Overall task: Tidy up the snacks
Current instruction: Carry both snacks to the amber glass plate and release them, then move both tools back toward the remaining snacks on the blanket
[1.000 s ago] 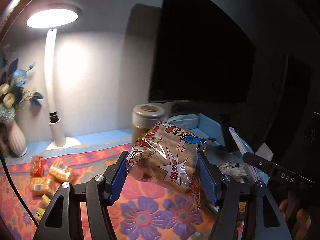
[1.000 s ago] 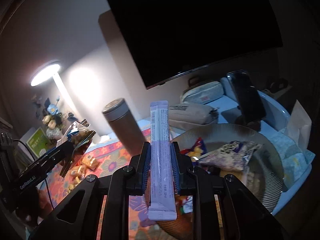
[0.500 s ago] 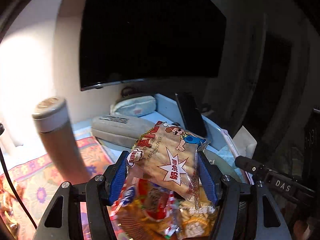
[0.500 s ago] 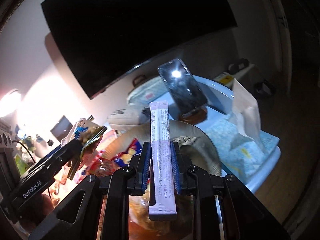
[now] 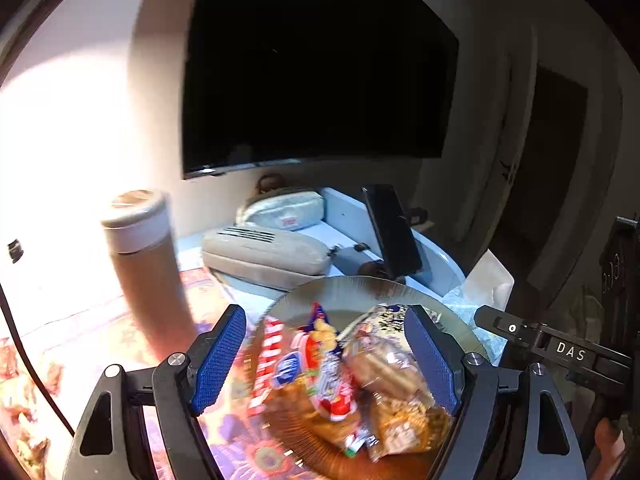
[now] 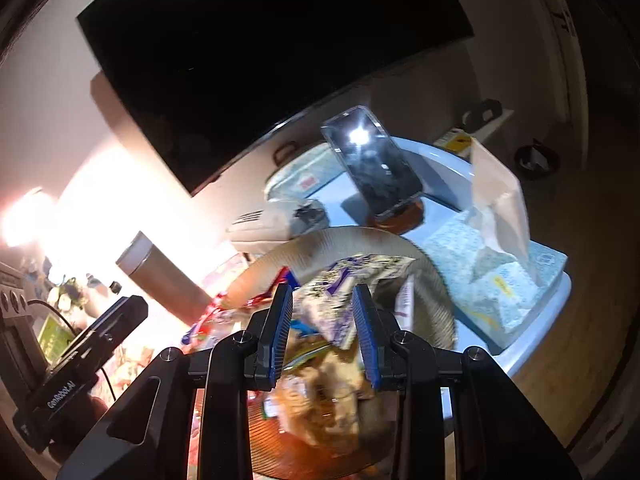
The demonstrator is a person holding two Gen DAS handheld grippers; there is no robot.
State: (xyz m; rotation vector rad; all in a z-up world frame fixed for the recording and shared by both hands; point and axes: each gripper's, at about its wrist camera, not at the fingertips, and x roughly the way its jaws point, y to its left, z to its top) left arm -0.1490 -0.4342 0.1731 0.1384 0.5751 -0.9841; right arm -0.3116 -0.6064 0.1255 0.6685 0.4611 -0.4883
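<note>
The left gripper [image 5: 324, 356] has just opened its jaws, and the cartoon snack bag it held a second ago now lies in the woven bowl [image 5: 360, 292] on the pile. The right gripper [image 6: 324, 332] has also just opened (only a little); its purple stick packet [image 6: 404, 300] now leans inside the bowl.

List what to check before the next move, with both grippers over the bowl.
1. Left gripper empty: ok; jaws have just been opening, nothing clamped.
2. Right gripper empty: ok; jaws have just been opening, nothing clamped.
3. Bag inside bowl: ok.
4. Stick packet settled in bowl: cannot tell, blurred.
5. Bottle upright: ok.
6. Cloth cleared of loose snacks: not ok; some lie at the left.
</note>
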